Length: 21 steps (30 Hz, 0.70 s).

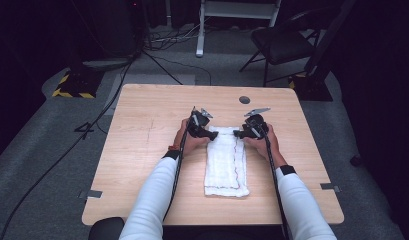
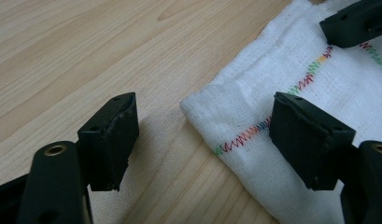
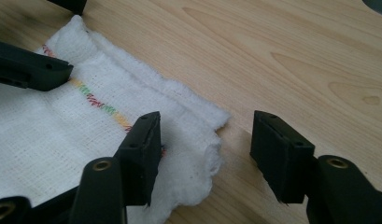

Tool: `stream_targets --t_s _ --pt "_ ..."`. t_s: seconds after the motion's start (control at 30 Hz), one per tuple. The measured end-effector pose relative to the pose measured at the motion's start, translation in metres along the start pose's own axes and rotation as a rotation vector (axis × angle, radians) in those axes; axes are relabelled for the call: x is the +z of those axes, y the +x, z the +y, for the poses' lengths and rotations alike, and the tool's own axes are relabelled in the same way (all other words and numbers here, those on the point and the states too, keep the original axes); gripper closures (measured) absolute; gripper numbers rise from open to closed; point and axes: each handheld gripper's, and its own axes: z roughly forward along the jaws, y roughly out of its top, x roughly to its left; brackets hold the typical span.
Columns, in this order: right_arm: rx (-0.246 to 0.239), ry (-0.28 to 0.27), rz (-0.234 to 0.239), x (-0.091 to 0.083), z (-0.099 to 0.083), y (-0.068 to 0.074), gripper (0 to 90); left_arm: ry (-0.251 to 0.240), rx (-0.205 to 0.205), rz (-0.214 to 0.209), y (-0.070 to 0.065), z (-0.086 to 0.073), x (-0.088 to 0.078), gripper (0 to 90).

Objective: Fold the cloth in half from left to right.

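Observation:
A white folded cloth (image 1: 224,160) with a multicoloured stitched line lies lengthwise on the wooden table (image 1: 142,150). My left gripper (image 1: 214,134) is at the cloth's far left corner and my right gripper (image 1: 237,133) at its far right corner, tips facing each other. In the left gripper view the left gripper (image 2: 209,135) is open, one jaw over bare wood and the other over the cloth (image 2: 282,70), with the corner between them. In the right gripper view the right gripper (image 3: 212,154) is open astride the fluffy corner of the cloth (image 3: 48,135). Neither pad presses on the fabric.
A dark round grommet (image 1: 244,99) sits in the tabletop beyond the cloth. On the carpet behind the table are a black chair (image 1: 282,42), a white stand leg (image 1: 199,30), loose cables and a yellow-and-black striped base (image 1: 72,87).

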Motion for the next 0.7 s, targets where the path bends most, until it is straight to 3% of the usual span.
stream_targets --t_s 0.2,0.47,0.7 --pt "-0.015 0.012 0.041 0.0000 0.0029 0.0024 62.2 0.008 0.021 -0.019 -0.0006 0.0011 -0.0013 30.1" --pt "-0.001 0.013 0.083 -0.0002 0.0028 0.0044 77.2 0.020 0.048 -0.081 -0.0036 0.0032 -0.0039 55.9" --pt "-0.025 0.020 0.074 -0.0005 0.0042 0.0071 81.1 0.008 0.018 -0.132 -0.0005 0.0014 -0.0043 74.1"
